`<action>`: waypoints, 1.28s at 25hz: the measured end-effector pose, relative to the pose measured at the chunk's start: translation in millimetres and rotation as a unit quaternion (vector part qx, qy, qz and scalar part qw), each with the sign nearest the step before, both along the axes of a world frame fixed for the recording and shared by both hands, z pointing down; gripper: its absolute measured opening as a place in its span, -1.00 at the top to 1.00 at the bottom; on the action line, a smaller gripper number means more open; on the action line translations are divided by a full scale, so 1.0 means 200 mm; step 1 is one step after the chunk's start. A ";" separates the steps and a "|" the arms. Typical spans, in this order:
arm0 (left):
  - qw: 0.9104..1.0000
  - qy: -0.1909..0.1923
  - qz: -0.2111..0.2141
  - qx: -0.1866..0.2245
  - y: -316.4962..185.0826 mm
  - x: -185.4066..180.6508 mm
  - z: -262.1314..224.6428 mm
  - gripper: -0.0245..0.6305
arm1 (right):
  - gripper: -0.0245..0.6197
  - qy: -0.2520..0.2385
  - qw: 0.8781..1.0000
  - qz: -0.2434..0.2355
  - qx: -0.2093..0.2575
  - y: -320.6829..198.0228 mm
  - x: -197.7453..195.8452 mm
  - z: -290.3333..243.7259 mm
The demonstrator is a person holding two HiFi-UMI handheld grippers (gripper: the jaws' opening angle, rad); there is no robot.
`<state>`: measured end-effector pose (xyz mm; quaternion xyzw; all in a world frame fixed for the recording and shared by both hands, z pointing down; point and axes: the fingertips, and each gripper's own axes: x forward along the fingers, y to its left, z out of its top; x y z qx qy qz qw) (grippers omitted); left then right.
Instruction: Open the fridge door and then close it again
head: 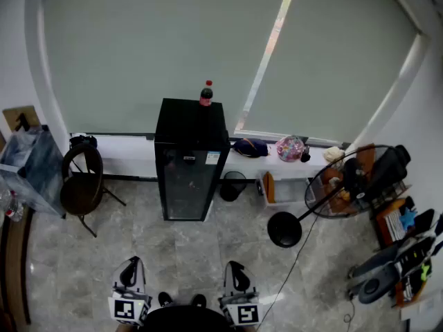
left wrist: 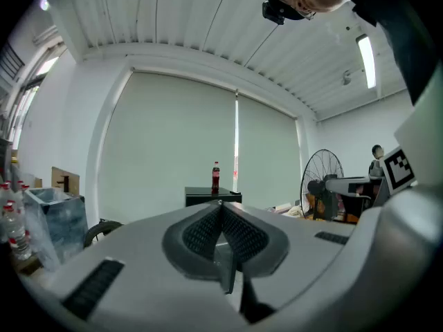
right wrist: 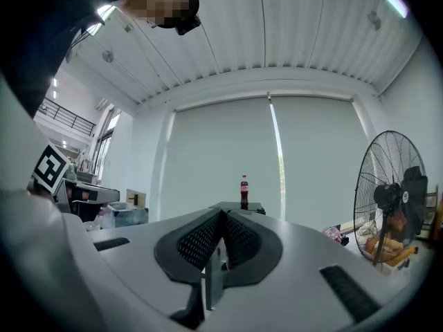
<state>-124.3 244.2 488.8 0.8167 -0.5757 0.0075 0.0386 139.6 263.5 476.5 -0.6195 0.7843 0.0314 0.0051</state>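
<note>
Left to right:

Chair (head: pixel 82 185) stands on the fridge's left flank, near it but not touching. It limits room on that side if the door swings that way.

Left gripper (head: pixel 131 272) is low in the head view, held level, jaws pressed together with nothing between them (left wrist: pixel 221 216). It is well short of the fridge.

Fridge (head: pixel 190 161) is straight ahead across open floor (head: pixel 187 254), back against the window ledge (head: pixel 131 147), long axis upright. The door (head: pixel 185 185) faces the person and is shut. A bottle (head: pixel 206 94) stands on top near the back edge. Both gripper views look over the closed jaw tips at the fridge top (left wrist: pixel 213 196) (right wrist: pixel 239 206), so both are aimed at it.

Right gripper (head: pixel 237 274) is also shut and empty (right wrist: pixel 221 220), level, and about as far from the fridge as the left one. The fridge sits between their two lines, so neither is clearly nearer.

Bin (head: pixel 234 184) sits just beside the fridge's right lower corner. The fan (head: pixel 332 192) stands further right with its base (head: pixel 284 229) out on the floor.

My read: not started. I can't make out the handle or hinge side, and that decides which gripper goes in. Either way the jaws need to open first. The approach lane is free — clutter only at the flanks.
</note>
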 end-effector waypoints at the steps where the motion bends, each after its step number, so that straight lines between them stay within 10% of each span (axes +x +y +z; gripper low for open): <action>1: 1.000 -0.002 0.001 -0.001 -0.01 0.01 0.00 0.90 | 0.89 0.000 1.000 0.000 0.000 -0.01 0.01 0.00; 32: 1.000 -0.030 0.006 0.002 -0.01 0.04 0.05 0.78 | 0.77 0.006 1.000 0.005 -0.017 -0.05 0.06 0.07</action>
